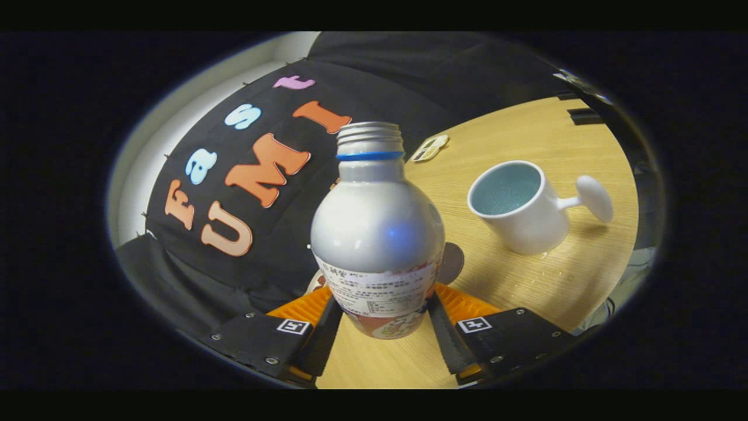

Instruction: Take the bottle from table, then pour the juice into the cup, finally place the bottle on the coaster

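Observation:
A silver bottle (pixel 377 234) with a printed label, a blue neck ring and no cap stands upright between my fingers. My gripper (pixel 383 316) is shut on its lower body, one finger pressing each side. A white cup (pixel 520 207) with a pale blue inside and a knob-ended handle (pixel 593 197) sits on the wooden table (pixel 555 134), beyond the fingers and to the right of the bottle. A dark round flat disc (pixel 453 263), which looks like the coaster, lies on the table just behind the bottle's right side, partly hidden by it.
A small flat card-like item (pixel 429 148) lies far back on the table near the black cloth wall (pixel 280 245). The cloth wall rises close behind and to the left of the bottle. The table's edge runs past the cup on the right.

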